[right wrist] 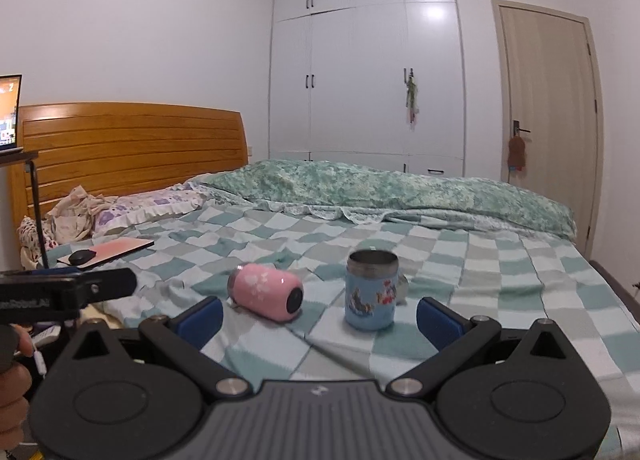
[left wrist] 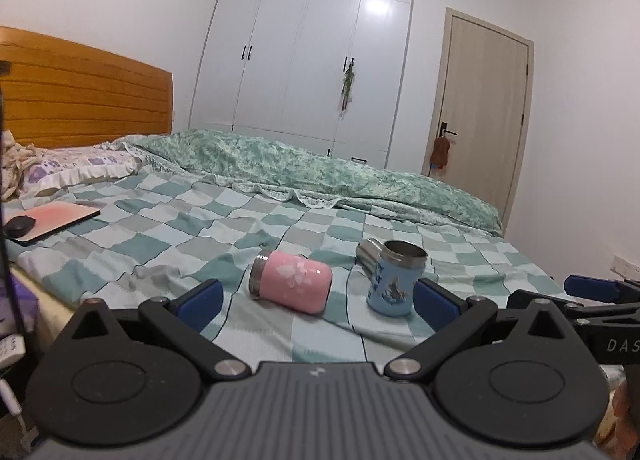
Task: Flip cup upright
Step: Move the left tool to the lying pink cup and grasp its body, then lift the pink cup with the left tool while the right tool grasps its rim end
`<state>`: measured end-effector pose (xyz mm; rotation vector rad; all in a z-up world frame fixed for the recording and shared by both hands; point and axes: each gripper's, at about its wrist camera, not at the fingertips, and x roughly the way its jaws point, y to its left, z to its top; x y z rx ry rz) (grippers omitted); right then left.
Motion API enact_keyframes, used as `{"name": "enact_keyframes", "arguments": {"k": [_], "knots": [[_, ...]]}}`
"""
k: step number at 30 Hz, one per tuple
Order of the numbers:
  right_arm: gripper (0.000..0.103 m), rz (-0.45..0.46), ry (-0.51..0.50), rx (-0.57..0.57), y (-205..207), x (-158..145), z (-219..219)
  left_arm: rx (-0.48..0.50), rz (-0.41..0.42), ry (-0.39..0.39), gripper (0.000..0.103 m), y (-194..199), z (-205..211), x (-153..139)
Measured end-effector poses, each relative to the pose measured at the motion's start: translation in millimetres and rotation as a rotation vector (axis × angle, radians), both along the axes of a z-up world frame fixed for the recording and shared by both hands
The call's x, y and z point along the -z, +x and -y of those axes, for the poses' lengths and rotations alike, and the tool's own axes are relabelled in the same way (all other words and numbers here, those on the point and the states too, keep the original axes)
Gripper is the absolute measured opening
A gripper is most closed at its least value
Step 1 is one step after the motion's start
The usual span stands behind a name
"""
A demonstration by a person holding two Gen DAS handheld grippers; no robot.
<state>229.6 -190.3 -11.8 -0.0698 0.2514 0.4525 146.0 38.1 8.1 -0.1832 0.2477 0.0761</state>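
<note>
Soft checkered bedsheet [right wrist: 460, 260] could let the sideways pink cup [right wrist: 266, 296] roll from both wide-apart, empty tongs [left wrist: 316, 296] [right wrist: 320, 314], or topple the upright blue cup [right wrist: 372, 292].

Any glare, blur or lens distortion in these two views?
Left wrist view: glare patch on the wardrobe, door frame bowed by the fisheye, pink cup sharp. Right wrist view: similar wardrobe glare, dark corner vignetting, blue cup sharp.
</note>
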Motion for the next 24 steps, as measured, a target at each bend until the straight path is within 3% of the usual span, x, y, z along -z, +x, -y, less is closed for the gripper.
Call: {"name": "enact_keyframes", "arguments": {"k": [6, 11, 13, 15, 18, 22, 24], "knots": [[0.103, -0.002, -0.033, -0.091, 74, -15, -28, -0.044, -0.117, -0.098, 0.103, 80, -27, 9], [0.102, -0.119, 0.020, -0.191, 156, -22, -48, -0.093, -0.208, -0.235, 0.103, 148, -51, 30], [0.101, -0.155, 0.013, -0.231, 189, -21, -61, -0.105, -0.269, -0.332, 0.100, 181, -60, 42], [0.100, -0.187, -0.009, -0.261, 219, -19, -76, -0.143, -0.294, -0.417, 0.099, 207, -68, 52], [0.100, -0.221, -0.051, -0.296, 261, -16, -100, -0.184, -0.300, -0.470, 0.100, 245, -71, 65], [0.099, -0.261, -0.106, -0.316, 306, -10, -123, -0.254, -0.408, -0.574, 0.100, 298, -79, 88], [0.099, -0.270, -0.130, -0.324, 322, -6, -132, -0.281, -0.420, -0.628, 0.103, 315, -86, 99]]}}
